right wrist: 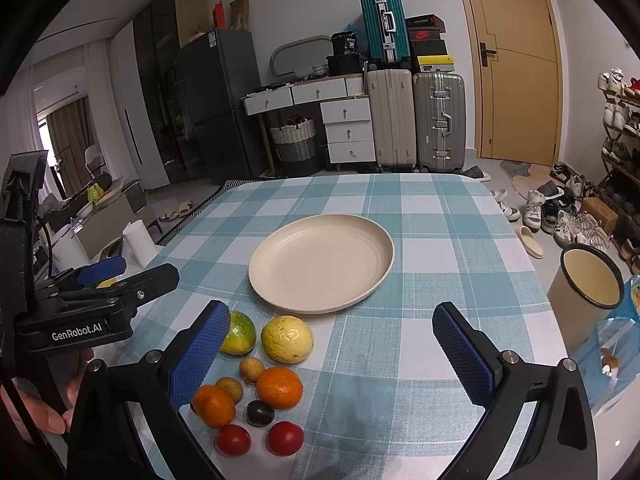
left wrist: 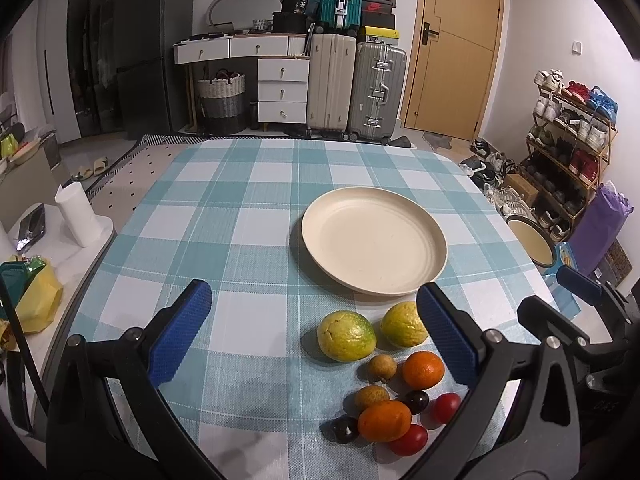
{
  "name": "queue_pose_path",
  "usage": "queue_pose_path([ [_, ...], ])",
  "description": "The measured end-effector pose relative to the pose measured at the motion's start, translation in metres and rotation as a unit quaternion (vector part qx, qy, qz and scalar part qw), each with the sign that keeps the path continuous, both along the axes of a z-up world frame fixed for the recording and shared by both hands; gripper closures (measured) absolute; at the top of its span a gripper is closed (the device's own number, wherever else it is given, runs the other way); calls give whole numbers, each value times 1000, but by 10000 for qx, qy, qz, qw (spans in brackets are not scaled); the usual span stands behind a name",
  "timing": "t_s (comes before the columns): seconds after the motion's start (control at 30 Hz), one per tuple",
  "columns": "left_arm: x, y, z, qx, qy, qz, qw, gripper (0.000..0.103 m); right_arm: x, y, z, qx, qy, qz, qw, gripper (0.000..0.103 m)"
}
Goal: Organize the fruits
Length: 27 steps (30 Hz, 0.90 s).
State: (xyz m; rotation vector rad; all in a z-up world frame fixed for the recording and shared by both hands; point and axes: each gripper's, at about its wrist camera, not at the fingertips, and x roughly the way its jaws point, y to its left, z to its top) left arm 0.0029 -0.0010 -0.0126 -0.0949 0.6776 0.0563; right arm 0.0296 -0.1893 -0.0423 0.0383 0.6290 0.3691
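We hold both grippers, left gripper point(left wrist: 312, 320) and right gripper point(right wrist: 332, 344), spread wide, empty; fruits point(left wrist: 384, 376) just ahead, plate point(left wrist: 374, 240) beyond

Left gripper point(left wrist: 312, 332) held low and level, jaws spread wide with nothing between the blue pads, right gripper point(right wrist: 332, 352) likewise wide open and empty alongside it, bare fingers point(right wrist: 48, 416) wrapped round the left handle.

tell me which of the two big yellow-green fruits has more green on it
The left one, farther from the second big fruit's side under the plate: a green band wraps its skin, while that neighbour is almost all pale yellow.
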Motion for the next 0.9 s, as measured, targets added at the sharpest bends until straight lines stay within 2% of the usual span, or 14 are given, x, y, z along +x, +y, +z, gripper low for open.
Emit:
queue_pose_path([
  [0.9, 3, 1, -10, -90, 141, 13, 9999, 1, 1, 1, -9, 47, 93, -9, 9999, 0],
])
